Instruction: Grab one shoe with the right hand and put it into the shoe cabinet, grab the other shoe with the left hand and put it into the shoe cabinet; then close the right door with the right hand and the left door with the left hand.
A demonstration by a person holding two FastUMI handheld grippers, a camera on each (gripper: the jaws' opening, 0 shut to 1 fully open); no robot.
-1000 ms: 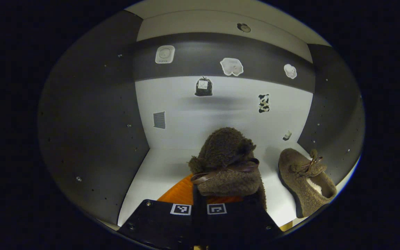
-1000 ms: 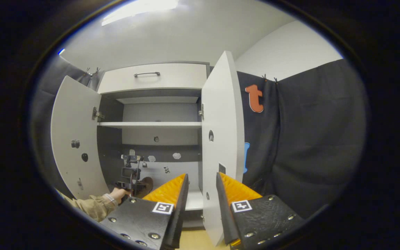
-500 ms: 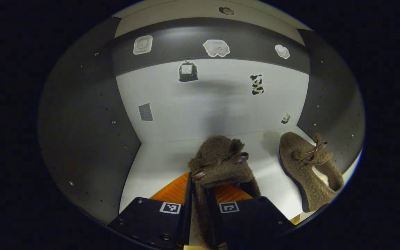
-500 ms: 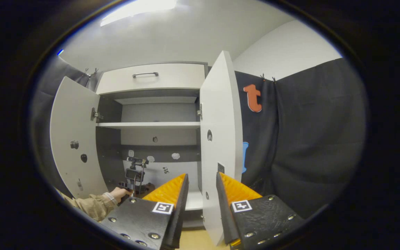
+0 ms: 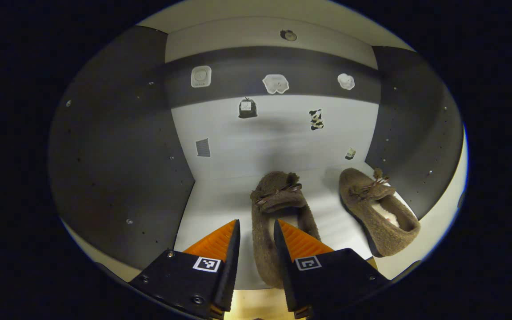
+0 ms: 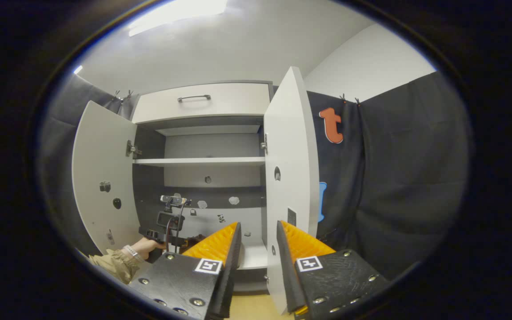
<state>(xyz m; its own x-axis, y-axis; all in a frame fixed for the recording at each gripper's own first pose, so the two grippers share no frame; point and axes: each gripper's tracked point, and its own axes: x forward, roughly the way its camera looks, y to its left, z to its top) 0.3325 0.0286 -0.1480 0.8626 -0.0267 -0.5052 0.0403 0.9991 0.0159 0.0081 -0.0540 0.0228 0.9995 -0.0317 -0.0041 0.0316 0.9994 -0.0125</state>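
Note:
Two brown fuzzy shoes lie on the cabinet's white bottom shelf (image 5: 211, 200). One shoe (image 5: 278, 200) points toward the back wall, its heel end lying between the fingers of my left gripper (image 5: 256, 222), which is open and not pressing on it. The other shoe (image 5: 371, 209) rests to the right, near the dark side wall. In the right gripper view, my right gripper (image 6: 258, 223) stands open and holds nothing, out in front of the cabinet close to the open right door (image 6: 291, 155). The left door (image 6: 102, 169) is open too.
A hand (image 6: 142, 245) in a tan sleeve reaches into the lower compartment. Above it are a white shelf (image 6: 198, 162) and a drawer (image 6: 202, 102). Small stickers dot the back wall (image 5: 274, 133). Dark side walls (image 5: 118, 155) close in the compartment.
My left gripper has opened and let go of the shoe, which now lies flat on the bottom shelf; the gripper has drawn back a little. The right gripper has barely shifted.

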